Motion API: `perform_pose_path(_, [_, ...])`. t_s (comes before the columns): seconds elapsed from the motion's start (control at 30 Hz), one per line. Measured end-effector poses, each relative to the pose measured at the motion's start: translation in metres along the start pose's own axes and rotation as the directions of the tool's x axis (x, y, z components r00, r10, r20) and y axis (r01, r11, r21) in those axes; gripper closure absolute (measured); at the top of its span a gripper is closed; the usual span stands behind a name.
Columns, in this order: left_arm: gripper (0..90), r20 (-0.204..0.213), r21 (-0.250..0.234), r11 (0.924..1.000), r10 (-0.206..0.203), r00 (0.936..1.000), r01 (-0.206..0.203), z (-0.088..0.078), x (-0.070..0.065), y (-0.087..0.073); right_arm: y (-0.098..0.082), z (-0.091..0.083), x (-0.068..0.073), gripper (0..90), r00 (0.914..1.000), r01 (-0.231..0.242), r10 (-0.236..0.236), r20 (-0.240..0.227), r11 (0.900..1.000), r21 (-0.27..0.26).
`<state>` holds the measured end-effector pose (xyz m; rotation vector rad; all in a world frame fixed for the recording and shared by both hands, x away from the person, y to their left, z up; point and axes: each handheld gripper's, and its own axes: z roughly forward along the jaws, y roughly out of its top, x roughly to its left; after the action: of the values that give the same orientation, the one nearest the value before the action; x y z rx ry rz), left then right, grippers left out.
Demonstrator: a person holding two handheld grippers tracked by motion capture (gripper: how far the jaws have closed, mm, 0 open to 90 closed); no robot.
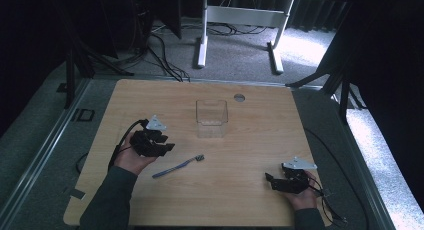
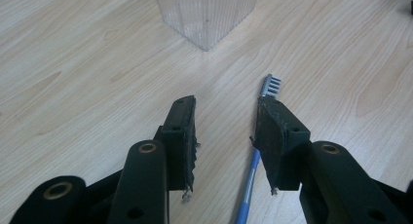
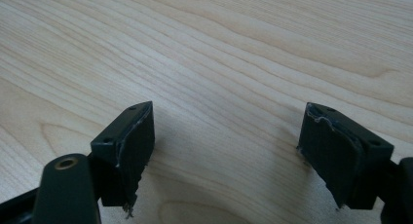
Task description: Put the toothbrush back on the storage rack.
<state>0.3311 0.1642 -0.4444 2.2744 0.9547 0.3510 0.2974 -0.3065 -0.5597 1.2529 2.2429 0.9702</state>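
Blue toothbrush (image 1: 178,167) lies flat on the wooden table (image 1: 250,200), in front of the clear plastic box (image 1: 211,118) and apart from it. Left gripper (image 2: 227,136) hovers over the toothbrush, jaws partly open, gripping nothing, brush handle passing under the right jaw. Right gripper (image 3: 226,151) sits near the table's right front, jaws wide apart over bare wood, holding nothing.

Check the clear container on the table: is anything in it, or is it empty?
Empty. The clear container stands upright with nothing showing through its walls, and the toothbrush lies on the table, outside it.
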Motion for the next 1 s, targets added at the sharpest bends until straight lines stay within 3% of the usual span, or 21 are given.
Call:
perform_pose_path(0.23, [58.7,0.004,0.018,0.9998,0.006,1.0,-0.006,0.002,0.0,0.0,0.0,0.0,0.0,20.8,1.0,0.0,0.0,-0.001,1.0,0.0])
perform_pose_path(0.37, [58.5,-0.011,0.057,0.9973,0.047,0.9988,-0.046,0.003,-0.005,0.005,0.0,0.0,0.0,20.8,1.0,0.002,-0.002,-0.002,1.0,0.0])
perform_pose_path(0.47, [58.4,0.001,0.076,0.9945,0.073,0.9973,-0.073,0.002,-0.009,0.011,0.0,0.0,0.0,20.7,1.0,0.001,-0.001,-0.002,1.0,0.0])
perform_pose_path(1.0, [58.4,0.032,0.134,0.9847,0.109,0.9936,-0.112,0.014,-0.014,0.017,0.0,0.0,0.0,20.8,1.0,0.002,-0.002,-0.003,1.0,0.001])
